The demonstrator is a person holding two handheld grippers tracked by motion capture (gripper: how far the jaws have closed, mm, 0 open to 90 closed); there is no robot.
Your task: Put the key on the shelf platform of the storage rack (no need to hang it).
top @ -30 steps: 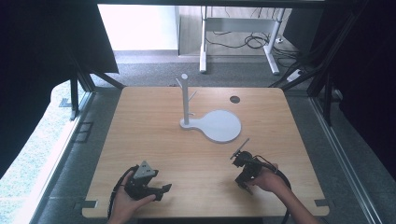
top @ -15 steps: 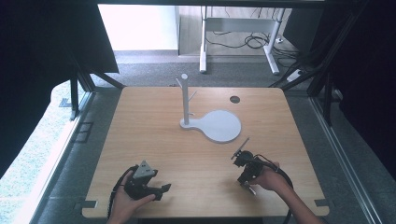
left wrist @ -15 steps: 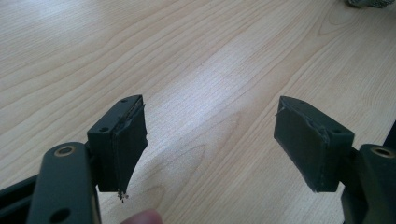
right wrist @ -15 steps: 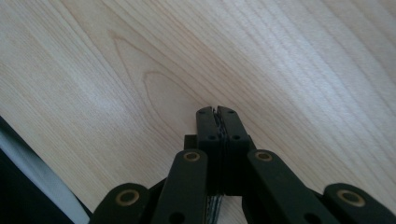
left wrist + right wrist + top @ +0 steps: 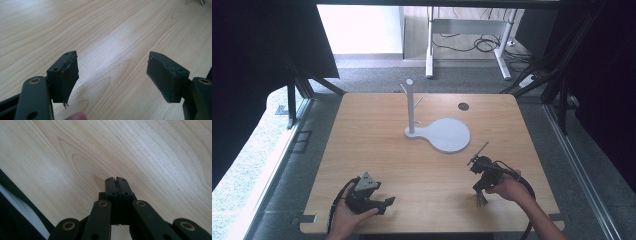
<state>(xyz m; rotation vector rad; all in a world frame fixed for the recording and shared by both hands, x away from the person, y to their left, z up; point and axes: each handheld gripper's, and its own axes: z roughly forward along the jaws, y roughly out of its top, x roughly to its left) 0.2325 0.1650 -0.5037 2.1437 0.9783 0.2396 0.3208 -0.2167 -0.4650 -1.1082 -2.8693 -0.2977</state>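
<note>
Looking down from the high view, the wooden table (image 5: 377, 140) has a person's two hands coming in at its near edge, each with a gripper. The left gripper (image 5: 371, 196) sits close to the near left corner, resting low on the wood. In the left gripper view its jaws stand wide apart with plain table grain between them, so it's got hold of nothing, and a fingertip (image 5: 76, 116) pokes in at the bottom.

The right gripper (image 5: 482, 175) is over by the near right corner. Its jaws have just been closing, and in the right gripper view the pads are pressed flat together with nothing caught between them, just wood underneath.

Nearest thing to either of them is the white stand (image 5: 439, 131), a thin post with little pegs on a round flat base, sitting around the middle of the table, a bit toward the far edge. It's well apart from both grippers. A dark round hole (image 5: 463, 106) sits near the far right corner.
</note>
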